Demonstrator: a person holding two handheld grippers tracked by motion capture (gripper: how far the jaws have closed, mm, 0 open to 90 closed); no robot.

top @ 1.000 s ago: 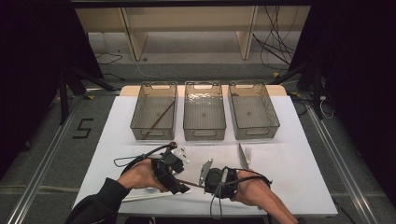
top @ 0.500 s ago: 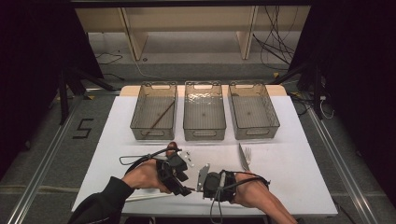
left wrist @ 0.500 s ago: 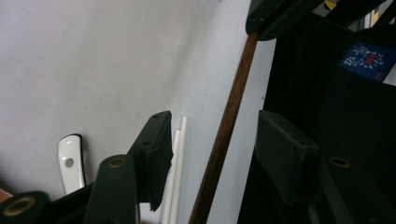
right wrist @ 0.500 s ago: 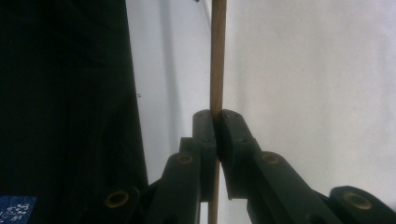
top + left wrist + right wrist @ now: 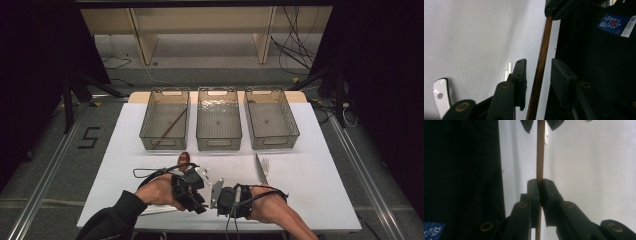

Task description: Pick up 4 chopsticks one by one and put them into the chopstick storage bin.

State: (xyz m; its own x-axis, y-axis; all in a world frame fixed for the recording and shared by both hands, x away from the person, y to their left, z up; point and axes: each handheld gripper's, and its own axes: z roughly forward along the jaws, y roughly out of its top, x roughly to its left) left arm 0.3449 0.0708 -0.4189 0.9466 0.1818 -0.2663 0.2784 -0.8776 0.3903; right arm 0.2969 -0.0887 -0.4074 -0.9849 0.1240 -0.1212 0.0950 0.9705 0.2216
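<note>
My right tongs (image 5: 540, 185) clench the thin brown wooden stick (image 5: 540, 152) to steady it; my left tongs (image 5: 538, 73) stand released around it, seemingly awaiting a handover.

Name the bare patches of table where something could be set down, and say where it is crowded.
Free: the table's right side, right of the fork; the left strip beside the left bin. Crowded: the near middle, where both grippers, left and right, meet on a wooden stick.
</note>
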